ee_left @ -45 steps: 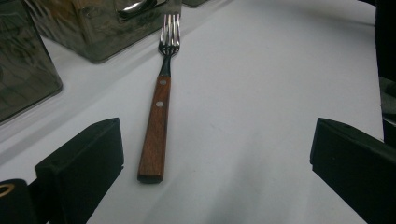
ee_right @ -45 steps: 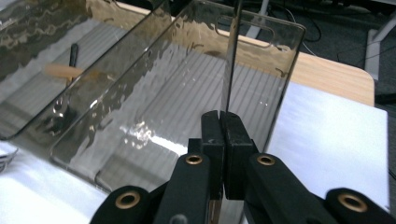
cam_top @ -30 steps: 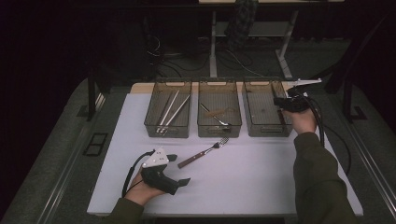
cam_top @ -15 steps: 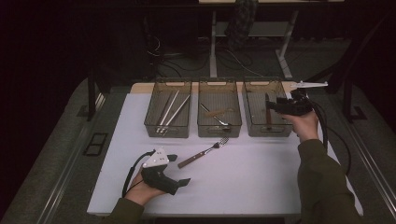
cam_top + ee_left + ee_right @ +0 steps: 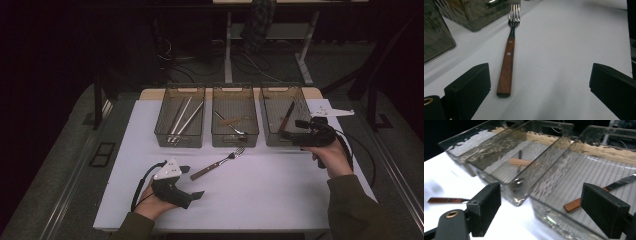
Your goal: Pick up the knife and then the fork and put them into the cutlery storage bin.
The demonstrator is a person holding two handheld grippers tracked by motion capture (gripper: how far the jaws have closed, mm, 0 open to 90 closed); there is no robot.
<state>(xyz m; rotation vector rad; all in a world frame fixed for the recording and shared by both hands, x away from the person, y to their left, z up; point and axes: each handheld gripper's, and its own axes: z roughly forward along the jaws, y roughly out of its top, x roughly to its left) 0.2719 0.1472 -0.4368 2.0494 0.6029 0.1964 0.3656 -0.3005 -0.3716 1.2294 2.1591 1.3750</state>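
Cutlery sort looks mostly done, one piece left on the table. Three clear ribbed plastic bins sit in a row at the far edge of the white tabletop (image 5: 280, 200): left bin (image 5: 161, 134) holds a few long metal utensils, too dim to tell which kind; middle bin (image 5: 220, 139) holds a wooden-handled piece crossing a metal one; right bin (image 5: 300, 107) holds the wooden-handled knife (image 5: 286, 119), lying flat on the bin floor and touched by nothing. Right gripper (image 5: 291, 135) hangs at that bin's near right corner; its jaws have just been opening, now spread wide with nothing between them, knife visible beyond in the right gripper view (image 5: 599, 193). So I'd judge the knife drop finished. Remaining: the wooden-handled steel fork (image 5: 218, 163), flat on the table just in front of the middle bin, tines toward the bins, handle toward the person. Left gripper (image 5: 192, 181) rests on the table near the handle end, jaws spread wide and empty; in the left gripper view the fork (image 5: 507, 60) lies between the jaw lines but ahead of them, not touching. Next is likely a pick on the fork handle, then into whichever bin takes forks.
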